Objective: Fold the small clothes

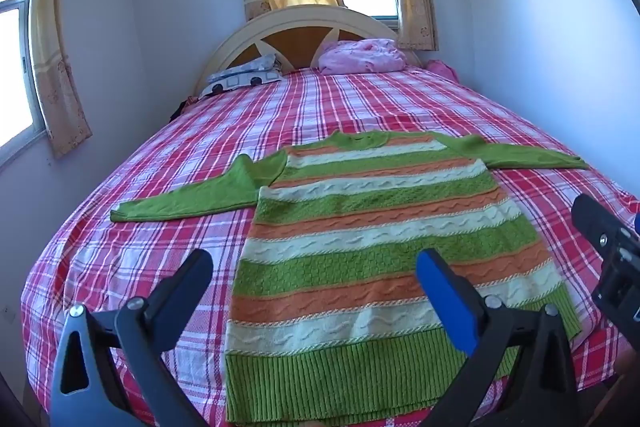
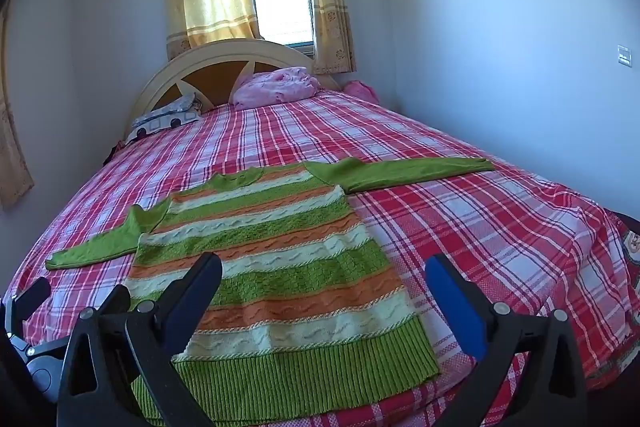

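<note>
So you've got the whole bed (image 1: 168, 131) to work on, red and white plaid sheet, and basically nothing of the folding is done yet as far as I can see. The striped sweater (image 1: 372, 227) lies flat and fully spread near the foot edge of the bed, hem toward you and hanging a bit over that edge, neckline pointing up toward the headboard (image 1: 296, 23). It sits roughly in the middle between the two side edges.

Both sleeves are still stretched straight out. The left sleeve (image 1: 192, 197) runs toward the left side edge, the right sleeve (image 2: 404, 173) toward the right side edge. No crease, no flap turned in, body is one flat layer. So I'd call this the very start: sleeves in, then the body over, all still to do.

Your left gripper (image 1: 316, 287) hovers over the hem with its jaws wide apart, nothing between them. Same for your right gripper (image 2: 324, 287), spread wide, holding nothing, just above the lower part of the sweater.

Up at the head edge there's a pink bundle (image 1: 362, 55) and a patterned pillow (image 1: 244, 75), well apart from the sweater, so they won't bother you.
</note>
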The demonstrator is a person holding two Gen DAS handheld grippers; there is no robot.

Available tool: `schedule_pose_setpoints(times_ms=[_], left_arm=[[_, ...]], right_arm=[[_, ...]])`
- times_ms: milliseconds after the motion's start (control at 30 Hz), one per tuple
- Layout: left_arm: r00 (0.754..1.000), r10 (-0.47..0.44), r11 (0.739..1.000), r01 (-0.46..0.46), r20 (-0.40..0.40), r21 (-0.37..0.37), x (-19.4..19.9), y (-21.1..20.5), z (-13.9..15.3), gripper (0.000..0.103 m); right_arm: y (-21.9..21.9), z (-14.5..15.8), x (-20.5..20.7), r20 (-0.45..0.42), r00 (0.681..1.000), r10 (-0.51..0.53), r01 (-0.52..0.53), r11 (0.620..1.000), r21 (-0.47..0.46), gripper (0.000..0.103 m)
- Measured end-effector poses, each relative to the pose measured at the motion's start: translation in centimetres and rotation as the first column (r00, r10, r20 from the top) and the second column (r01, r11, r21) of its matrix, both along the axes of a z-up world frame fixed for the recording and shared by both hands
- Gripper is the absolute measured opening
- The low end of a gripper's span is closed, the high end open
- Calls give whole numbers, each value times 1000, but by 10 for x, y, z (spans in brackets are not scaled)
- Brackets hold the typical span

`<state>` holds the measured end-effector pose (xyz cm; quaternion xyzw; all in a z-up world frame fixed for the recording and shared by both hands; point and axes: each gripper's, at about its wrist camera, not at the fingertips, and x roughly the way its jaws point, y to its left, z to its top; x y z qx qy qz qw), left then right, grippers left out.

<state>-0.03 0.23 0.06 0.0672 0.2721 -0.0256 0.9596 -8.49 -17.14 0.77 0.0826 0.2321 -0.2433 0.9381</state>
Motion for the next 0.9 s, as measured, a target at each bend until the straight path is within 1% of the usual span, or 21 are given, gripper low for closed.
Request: schedule_pose_setpoints(times_ms=[67,100,167,200,433,900], left_arm=[[1000,1,1000,-1,4,-12,0,1,0,103],[1000,5,1000,-5,6,-2,-2,-2,-2,103],[1000,0,1000,-1,-21,-28,1,3,-4,103],[1000,5,999,-5,-16,-33,-1,2,-6,103],[1000,12,1000,-13,-25,-29,1,2,-7,103],[999,12,1000,-13,-36,-27,0,2,-8,103]], right_arm=[[0,0,0,3,1000,-1,1,1000,1,102],[0,0,0,3,1000,-3,3,1000,-1,102],[-1,0,0,3,1000,-3,3,1000,-1,102],[-2,0,0,2,1000,-3,3,1000,-2,102],[-3,-5,-2,4,1000,-11,11,1000,-8,102],[-1,-4,1,-10,1000,-8,8,1000,-9,102]])
